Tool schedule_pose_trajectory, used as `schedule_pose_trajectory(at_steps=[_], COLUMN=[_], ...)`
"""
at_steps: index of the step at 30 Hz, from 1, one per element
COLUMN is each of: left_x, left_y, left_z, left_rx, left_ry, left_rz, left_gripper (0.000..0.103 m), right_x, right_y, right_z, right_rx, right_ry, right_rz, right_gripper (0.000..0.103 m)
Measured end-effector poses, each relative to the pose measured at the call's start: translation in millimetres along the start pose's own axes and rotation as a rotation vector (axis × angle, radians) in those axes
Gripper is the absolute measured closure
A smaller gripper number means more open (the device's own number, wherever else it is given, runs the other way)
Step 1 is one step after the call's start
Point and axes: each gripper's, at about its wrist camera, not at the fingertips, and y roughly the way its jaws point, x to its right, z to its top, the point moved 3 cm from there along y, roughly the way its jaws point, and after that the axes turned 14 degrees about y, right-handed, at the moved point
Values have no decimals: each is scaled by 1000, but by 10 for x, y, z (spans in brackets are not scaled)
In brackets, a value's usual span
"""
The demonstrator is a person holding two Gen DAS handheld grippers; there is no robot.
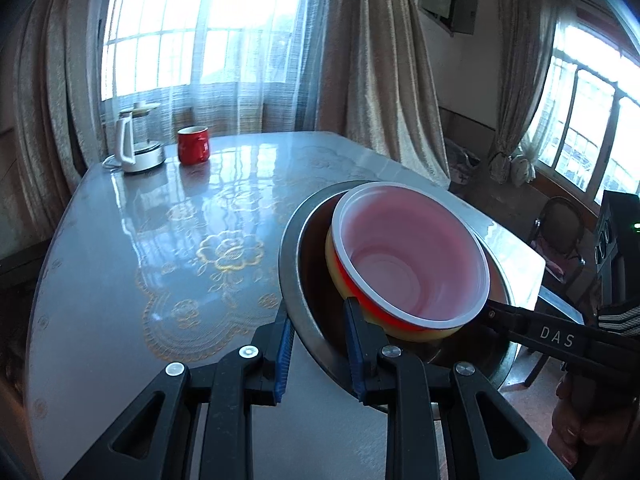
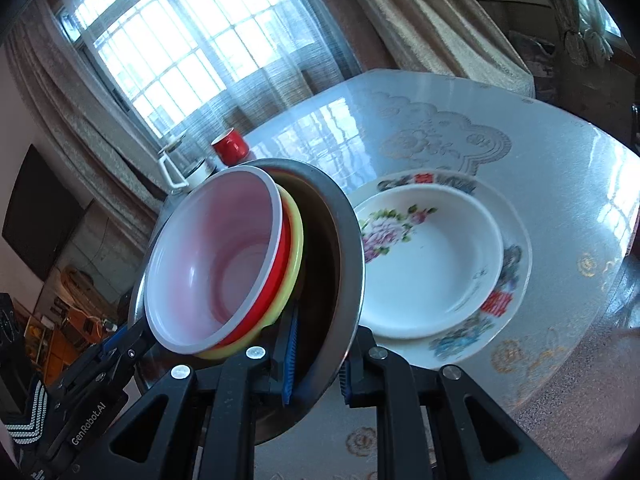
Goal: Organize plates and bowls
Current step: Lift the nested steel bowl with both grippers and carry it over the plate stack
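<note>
A steel bowl [image 1: 291, 248] [image 2: 349, 248] hangs tilted above the table, held at two sides of its rim. Inside it nests a red bowl [image 1: 408, 256] [image 2: 216, 264] with a pale pink inside, on top of a yellow bowl [image 1: 335, 266] [image 2: 295, 240]. My left gripper [image 1: 320, 340] [image 2: 128, 336] is shut on the steel rim at the near left. My right gripper [image 2: 318, 366] [image 1: 492, 312] is shut on the opposite rim. On the table to the right sits a white flowered bowl [image 2: 432, 264] on a flowered plate [image 2: 518, 280].
The glossy table [image 1: 160, 240] with a lace-pattern cover carries a red mug [image 1: 194, 145] and a white kettle [image 1: 134, 148] at its far left corner. A chair [image 1: 560, 232] stands beyond the right edge. A person's hand [image 1: 576, 432] holds the right tool.
</note>
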Motion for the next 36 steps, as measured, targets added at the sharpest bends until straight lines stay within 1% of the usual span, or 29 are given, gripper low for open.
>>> schedule_pose_trajectory(at_steps=[9, 17, 23, 36], left_x=[290, 508, 593, 677], left_y=[279, 536, 660, 909], left_z=[289, 432, 442, 399], left_rx=[43, 54, 57, 6], left_ry=[56, 89, 96, 89], left_rz=[-48, -79, -91, -71], left_gripper=[78, 78, 78, 78], right_x=[293, 578, 743, 897], right_y=[-148, -145, -113, 47], right_z=[296, 484, 567, 595], right_rx=[73, 96, 97, 69], right_ry=[55, 110, 147, 188], right_rz=[-36, -64, -70, -79], right_gripper=[85, 85, 85, 85])
